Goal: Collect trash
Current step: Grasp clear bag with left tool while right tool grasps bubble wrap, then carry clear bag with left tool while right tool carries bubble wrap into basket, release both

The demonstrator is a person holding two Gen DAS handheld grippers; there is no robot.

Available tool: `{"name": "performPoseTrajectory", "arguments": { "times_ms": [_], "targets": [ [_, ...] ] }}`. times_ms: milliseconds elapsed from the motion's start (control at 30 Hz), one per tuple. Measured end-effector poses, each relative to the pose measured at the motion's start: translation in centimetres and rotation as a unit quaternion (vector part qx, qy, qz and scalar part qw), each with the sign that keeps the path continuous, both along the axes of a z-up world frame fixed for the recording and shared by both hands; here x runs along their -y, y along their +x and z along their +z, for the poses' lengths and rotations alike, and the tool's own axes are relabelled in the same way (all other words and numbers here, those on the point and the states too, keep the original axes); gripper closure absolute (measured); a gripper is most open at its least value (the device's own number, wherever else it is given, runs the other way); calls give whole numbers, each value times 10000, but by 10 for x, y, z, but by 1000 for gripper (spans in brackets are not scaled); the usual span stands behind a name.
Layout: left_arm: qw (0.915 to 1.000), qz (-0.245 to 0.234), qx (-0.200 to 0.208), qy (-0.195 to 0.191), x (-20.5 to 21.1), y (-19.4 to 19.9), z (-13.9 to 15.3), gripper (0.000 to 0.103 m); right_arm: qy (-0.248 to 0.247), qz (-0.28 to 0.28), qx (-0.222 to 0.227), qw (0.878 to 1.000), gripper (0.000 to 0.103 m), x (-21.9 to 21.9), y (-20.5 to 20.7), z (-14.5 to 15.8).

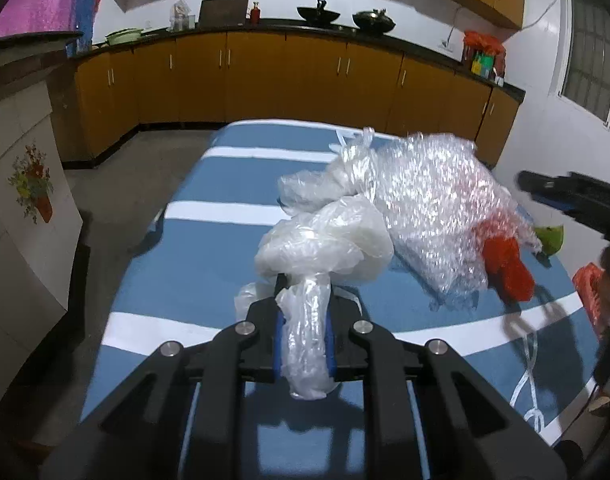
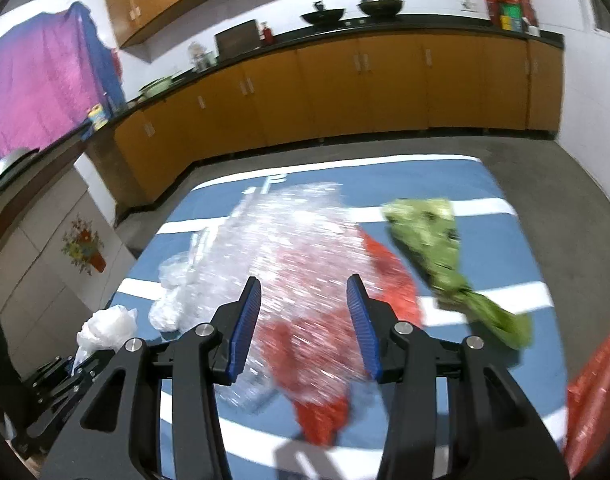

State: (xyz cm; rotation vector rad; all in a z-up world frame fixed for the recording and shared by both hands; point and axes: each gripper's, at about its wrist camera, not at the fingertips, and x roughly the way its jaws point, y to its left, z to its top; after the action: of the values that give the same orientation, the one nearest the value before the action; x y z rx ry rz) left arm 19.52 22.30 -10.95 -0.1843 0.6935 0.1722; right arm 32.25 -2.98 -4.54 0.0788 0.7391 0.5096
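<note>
Left wrist view: our left gripper (image 1: 305,316) jaws clamped on clear plastic bag (image 1: 325,240) above blue striped tabletop (image 1: 209,252). Our right gripper (image 2: 303,312) jaws spread over bubble wrap (image 2: 289,248); we judge best: descend, pinch thick fold, avoid red wrapper (image 2: 321,416).

surface: blue white-striped table (image 2: 489,184) | on it: bubble wrap (image 2: 289,240), red bag (image 2: 397,280), green wrapper (image 2: 441,248), white string (image 1: 529,364)

Bubble wrap (image 2: 289,248) motion-blurred; red wrapper (image 2: 597,396) cut by edge.
</note>
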Motion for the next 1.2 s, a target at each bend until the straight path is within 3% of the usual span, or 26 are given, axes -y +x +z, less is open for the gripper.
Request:
{"name": "performPoseTrajectory", "arguments": {
  "times_ms": [233,333,500,833,1200],
  "targets": [
    [9998,71,68,-157,-8,-2,6,87,-304,178,-90,9993,61,-39,18,-9],
    [9997,79,70,-204,-8,-1,6,87,-671,238,-90,9974,74,-47,20,-15],
    [9996,91,91,-263,-8,-2,6,87,-741,265,-11,9969,91,-38,12,-13],
    [9991,55,296,-301,-6,-8,21,87,-419,86,469,9980,94,-7,-15,24],
    [9976,-317,577,-230,26,-5,52,87,-334,-492,715,9957,94,61,-52,45]
  ]
}}
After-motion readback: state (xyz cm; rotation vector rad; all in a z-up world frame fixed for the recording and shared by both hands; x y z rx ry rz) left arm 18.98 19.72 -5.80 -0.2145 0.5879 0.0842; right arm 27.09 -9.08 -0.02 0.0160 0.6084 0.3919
